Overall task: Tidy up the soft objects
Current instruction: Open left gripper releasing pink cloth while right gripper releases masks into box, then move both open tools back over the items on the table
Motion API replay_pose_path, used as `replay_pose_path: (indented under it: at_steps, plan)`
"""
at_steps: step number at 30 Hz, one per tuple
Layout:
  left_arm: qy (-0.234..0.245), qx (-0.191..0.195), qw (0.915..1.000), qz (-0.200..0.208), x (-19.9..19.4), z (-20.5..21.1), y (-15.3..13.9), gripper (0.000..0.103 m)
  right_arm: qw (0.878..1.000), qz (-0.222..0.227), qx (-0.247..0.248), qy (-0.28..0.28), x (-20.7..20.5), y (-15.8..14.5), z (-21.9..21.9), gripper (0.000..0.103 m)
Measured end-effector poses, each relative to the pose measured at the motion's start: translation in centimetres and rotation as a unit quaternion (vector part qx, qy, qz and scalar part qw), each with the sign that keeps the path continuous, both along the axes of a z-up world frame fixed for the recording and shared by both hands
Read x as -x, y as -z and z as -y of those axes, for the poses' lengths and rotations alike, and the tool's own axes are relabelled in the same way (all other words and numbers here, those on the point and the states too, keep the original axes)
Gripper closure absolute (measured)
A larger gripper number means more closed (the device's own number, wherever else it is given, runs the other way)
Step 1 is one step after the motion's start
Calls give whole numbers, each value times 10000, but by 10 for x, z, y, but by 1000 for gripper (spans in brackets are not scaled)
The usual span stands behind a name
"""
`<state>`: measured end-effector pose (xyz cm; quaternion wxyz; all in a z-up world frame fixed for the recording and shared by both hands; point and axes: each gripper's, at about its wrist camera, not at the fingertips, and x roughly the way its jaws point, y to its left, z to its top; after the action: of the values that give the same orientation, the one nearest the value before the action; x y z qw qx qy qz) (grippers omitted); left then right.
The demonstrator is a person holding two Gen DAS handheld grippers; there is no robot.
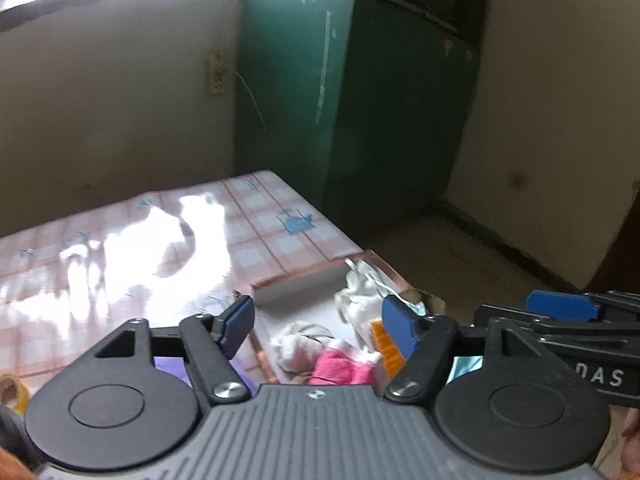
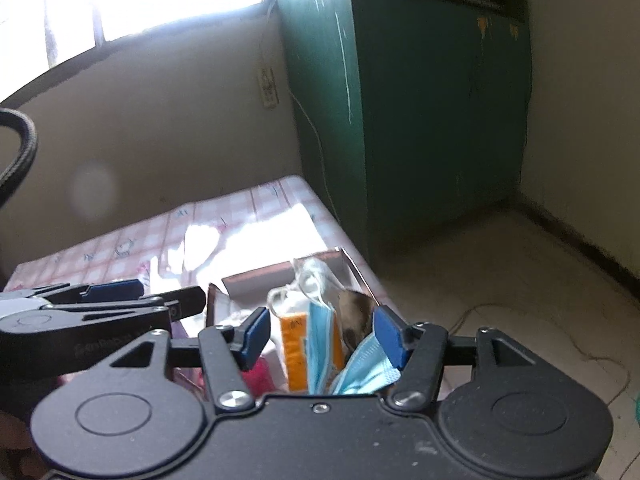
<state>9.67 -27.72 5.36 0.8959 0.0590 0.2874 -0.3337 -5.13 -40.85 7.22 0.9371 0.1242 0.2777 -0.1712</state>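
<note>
An open cardboard box (image 1: 296,278) sits at the near right corner of a pink checked mattress (image 1: 120,248). It holds white cloth (image 1: 360,292), a grey-white rolled sock (image 1: 298,340), a pink cloth (image 1: 340,368), an orange pack (image 2: 296,344) and blue face masks (image 2: 360,368). My left gripper (image 1: 318,328) is open and empty above the box. My right gripper (image 2: 322,338) is open and empty above the box's right side; it also shows in the left wrist view (image 1: 560,308). The left gripper also shows in the right wrist view (image 2: 120,300).
A green cabinet (image 1: 360,100) stands against the wall behind the mattress. A purple item (image 1: 172,366) lies left of the box. A tape roll (image 1: 12,390) sits at the far left. Bare floor (image 2: 500,280) with a thin cord lies to the right.
</note>
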Motion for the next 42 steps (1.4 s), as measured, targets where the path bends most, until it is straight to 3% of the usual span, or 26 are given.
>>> replay_pose_path:
  at_steps: [8, 26, 42]
  plan:
    - [-506, -289, 9979, 286, 13, -33, -20, 14, 9995, 115, 179, -233, -1, -15, -37, 31]
    - [-1528, -342, 9869, 387, 21, -132, -40, 11, 9936, 128, 334, -1073, -17, -29, -132, 27]
    - [-2083, -295, 9773, 256, 19, -186, -36, 11, 9871, 66, 396, -1550, -33, -28, -190, 27]
